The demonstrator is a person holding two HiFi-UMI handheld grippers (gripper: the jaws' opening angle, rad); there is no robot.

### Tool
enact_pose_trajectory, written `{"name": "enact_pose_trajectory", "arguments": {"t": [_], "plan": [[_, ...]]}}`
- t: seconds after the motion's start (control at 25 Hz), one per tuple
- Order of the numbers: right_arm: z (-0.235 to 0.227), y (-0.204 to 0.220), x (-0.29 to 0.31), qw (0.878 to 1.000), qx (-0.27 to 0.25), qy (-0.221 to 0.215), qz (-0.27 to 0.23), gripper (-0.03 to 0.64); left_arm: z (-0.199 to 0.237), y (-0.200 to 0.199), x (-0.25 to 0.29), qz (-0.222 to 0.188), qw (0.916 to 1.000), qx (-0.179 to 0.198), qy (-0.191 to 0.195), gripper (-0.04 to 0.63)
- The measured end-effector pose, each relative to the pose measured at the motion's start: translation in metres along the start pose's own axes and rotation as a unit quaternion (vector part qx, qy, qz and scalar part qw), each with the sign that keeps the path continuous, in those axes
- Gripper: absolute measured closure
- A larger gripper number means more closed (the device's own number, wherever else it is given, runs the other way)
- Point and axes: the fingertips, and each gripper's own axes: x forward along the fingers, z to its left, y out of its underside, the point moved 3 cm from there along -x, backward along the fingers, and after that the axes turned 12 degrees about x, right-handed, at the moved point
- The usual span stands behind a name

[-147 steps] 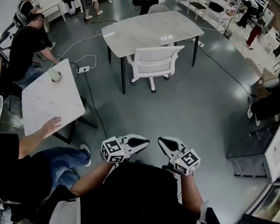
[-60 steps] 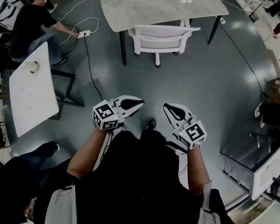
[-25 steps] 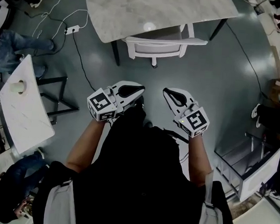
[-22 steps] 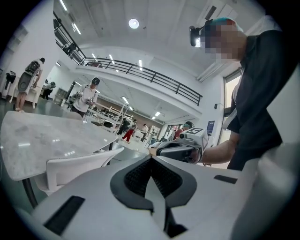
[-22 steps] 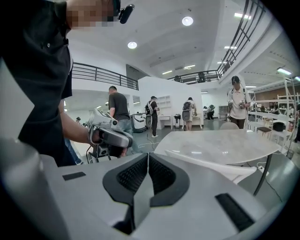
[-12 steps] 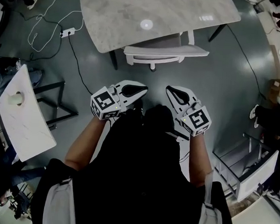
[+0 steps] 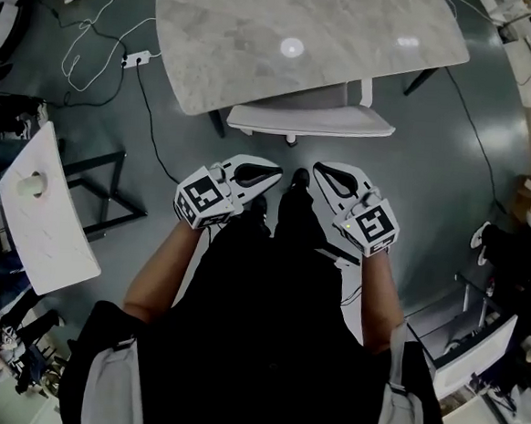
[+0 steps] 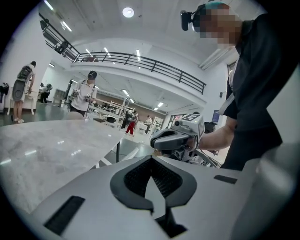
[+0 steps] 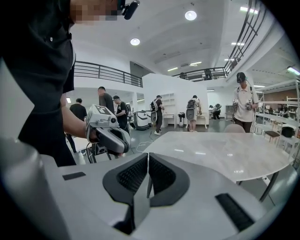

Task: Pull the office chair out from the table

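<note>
The white office chair (image 7: pixel 309 118) stands tucked under the grey marble table (image 7: pixel 298 35), with only its backrest and a bit of its base showing in the head view. My left gripper (image 7: pixel 276 167) and right gripper (image 7: pixel 318 170) are held side by side just short of the backrest, not touching it. Both are shut with nothing between their jaws. In the left gripper view the shut left gripper (image 8: pixel 151 161) points along the table (image 8: pixel 47 145), with the right gripper (image 8: pixel 176 137) beside it. In the right gripper view the shut right gripper (image 9: pixel 148 161) faces the table (image 9: pixel 220 154).
A second white table (image 7: pixel 42 207) with a small round object (image 7: pixel 32 184) stands at the left beside a black frame (image 7: pixel 112 185). A power strip (image 7: pixel 136 57) and cables lie on the floor. A metal cart (image 7: pixel 462 327) is at the right. People stand far off.
The table and chair have come closer in the head view as the person walked up. Both grippers moved forward with the body and stayed shut.
</note>
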Motion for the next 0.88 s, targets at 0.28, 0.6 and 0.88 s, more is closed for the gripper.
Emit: {"name": "enact_pose_trajectory", "arguments": {"t": [0.28,0.6,0.88], "plan": [[-0.053,-0.016,0.007,0.999,-0.044,-0.018,0.028,0.594,0.033,-0.002,0.042,0.079,0.9950,0.057,-0.025,0.583],[-0.083,0.011,0.025,0.976,-0.160,-0.064,0.131,0.592,0.061,-0.004,0.085,0.161,0.9785,0.119,-0.049,0.583],[-0.088,0.031,0.037,0.958,-0.201,-0.115,0.171,0.537,0.072,0.016,0.102,0.275,0.9434,0.172,-0.068,0.581]]}}
